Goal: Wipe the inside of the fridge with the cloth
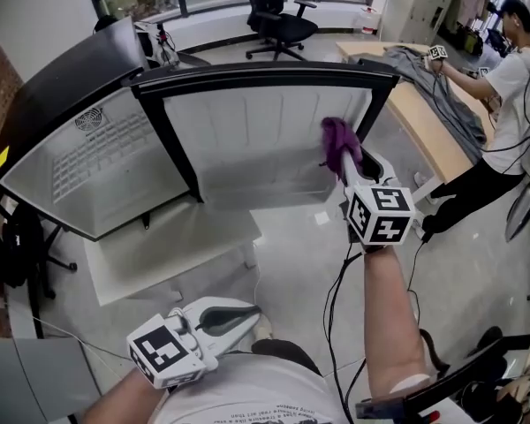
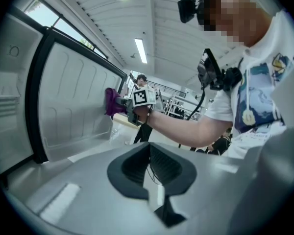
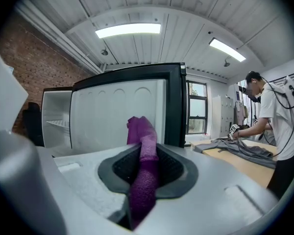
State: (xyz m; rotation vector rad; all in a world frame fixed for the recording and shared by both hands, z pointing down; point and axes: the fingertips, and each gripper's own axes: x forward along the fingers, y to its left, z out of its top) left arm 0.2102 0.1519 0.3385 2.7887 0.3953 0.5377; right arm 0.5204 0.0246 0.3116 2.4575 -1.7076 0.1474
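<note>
- Right gripper (image 3: 144, 168): jaws clenched on cloth (image 3: 141, 131); its free end points straight ahead at fridge (image 3: 112, 114) liner, apparently not yet touching.
- Left gripper (image 2: 151, 168): jaws closed, empty, farther back.

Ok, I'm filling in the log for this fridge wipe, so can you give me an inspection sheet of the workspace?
Surface: white platform below the fridge's open front.
Job's things: fridge with its door swung open to the left; purple cloth in the right claw, by the interior's right edge.
Clutter: nothing seen.
Claws: right claw shut on the purple cloth; left claw shut, empty, low by the person's torso.
Cables: black cables hang from the right claw beside the forearm.
Surroundings: office chair; wooden table with grey fabric; another person working at it.
</note>
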